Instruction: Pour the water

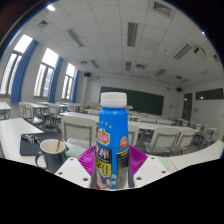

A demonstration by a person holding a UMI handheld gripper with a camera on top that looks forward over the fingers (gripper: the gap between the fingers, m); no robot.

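A blue bottle [113, 135] with a white cap and a colourful label stands upright between my fingers. Both magenta pads [92, 157] press against its sides, so my gripper [112, 172] is shut on it. The bottle looks lifted, with the desk surface below and behind it. A dark mug [50, 154] with a handle stands on the desk to the left of the bottle, a little beyond my left finger. The bottle's base is hidden between the fingers.
The scene is a classroom with rows of pale desks [165, 132] and chairs beyond the bottle. A dark flat object [28, 146] lies on the desk behind the mug. Windows [45, 72] line the left wall and a blackboard [145, 101] hangs at the back.
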